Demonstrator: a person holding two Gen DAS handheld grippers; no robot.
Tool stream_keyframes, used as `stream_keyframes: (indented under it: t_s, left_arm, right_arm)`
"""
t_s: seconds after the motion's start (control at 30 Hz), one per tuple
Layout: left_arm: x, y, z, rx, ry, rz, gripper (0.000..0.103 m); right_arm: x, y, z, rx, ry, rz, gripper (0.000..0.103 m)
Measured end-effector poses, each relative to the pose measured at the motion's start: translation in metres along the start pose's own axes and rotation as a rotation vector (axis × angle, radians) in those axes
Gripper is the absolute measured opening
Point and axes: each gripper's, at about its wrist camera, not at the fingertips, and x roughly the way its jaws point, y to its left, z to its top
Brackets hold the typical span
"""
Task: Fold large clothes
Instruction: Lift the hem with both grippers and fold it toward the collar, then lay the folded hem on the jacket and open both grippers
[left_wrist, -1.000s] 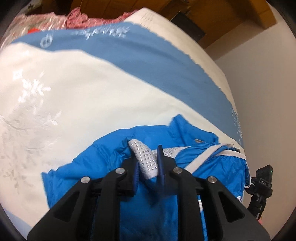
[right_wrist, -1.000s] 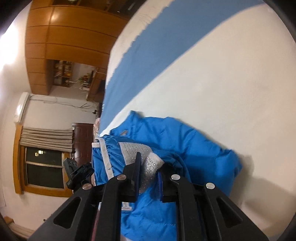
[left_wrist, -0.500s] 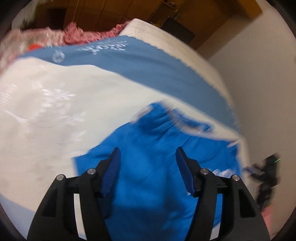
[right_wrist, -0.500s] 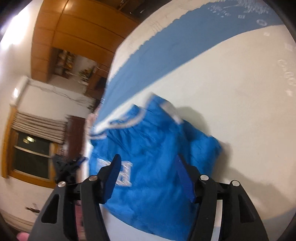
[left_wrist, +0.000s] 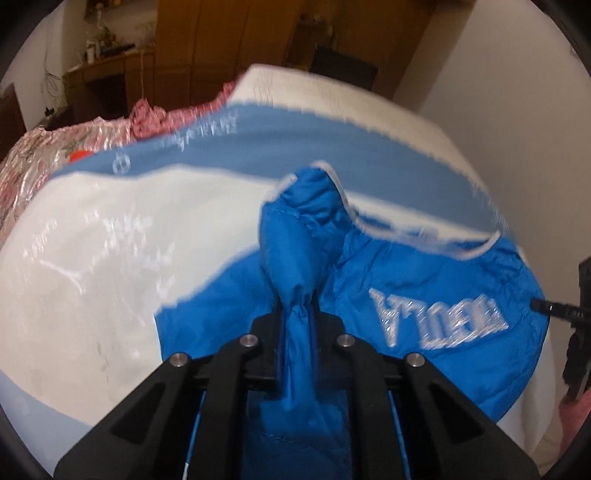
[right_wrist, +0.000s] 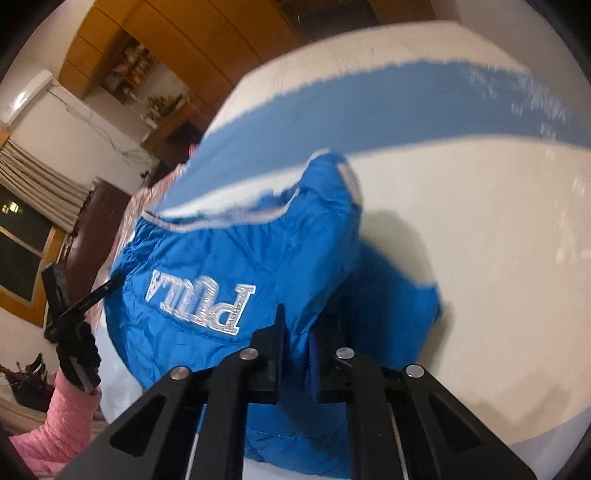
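Evidently mid-fold: left gripper and right gripper both clamped on blue jacket on bed. Next: carry pinched fabric across, lay flat.

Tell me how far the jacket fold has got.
Partly done: the blue jacket lies bunched on the bed cover, its silver lettering facing up. In hand: the left gripper and the right gripper each pinch a bunch of its fabric. Left: laying that edge over and flattening the creased bundle.
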Motion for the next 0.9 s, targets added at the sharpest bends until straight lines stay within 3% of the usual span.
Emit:
stream_keyframes:
  t_s: [0.07,0.17,0.3,0.4,0.57,0.67,0.73,0.83,0.9]
  left_arm:
    - [-0.003,-0.001,0.016,-0.026,-0.047,0.003,0.008]
    - [0.011,-0.007,0.031,-0.024,-0.051,0.030,0.008]
    - [0.052,0.003,0.036,-0.022,0.039,0.080,0.009]
    - [0.084,0.018,0.025,-0.055,0.127,0.083,0.013]
    - [0.098,0.022,0.010,-0.034,0.127,0.100,0.021]
    - [0.094,0.015,0.013,-0.015,0.147,0.144,0.024]
    - [0.081,0.014,0.016,-0.028,0.144,0.180,0.029]
    - [0.047,0.007,0.017,-0.031,0.066,0.206,0.028]
    - [0.025,-0.004,0.012,-0.005,0.017,0.196,0.028]
  right_arm:
    - [-0.006,-0.001,0.012,0.016,-0.034,0.009,0.008]
    - [-0.001,-0.010,0.025,0.047,-0.044,-0.028,0.008]
    - [0.033,-0.044,0.021,0.152,0.022,-0.077,0.008]
    - [0.059,-0.071,0.003,0.244,0.073,-0.042,0.009]
    - [0.069,-0.088,-0.009,0.302,0.060,0.007,0.010]
    - [0.063,-0.085,-0.010,0.280,0.058,-0.030,0.013]
    - [0.051,-0.073,-0.007,0.258,0.037,-0.083,0.023]
    - [0.018,-0.049,-0.011,0.202,-0.027,-0.179,0.025]
    - [0.002,-0.030,-0.018,0.161,-0.066,-0.168,0.026]
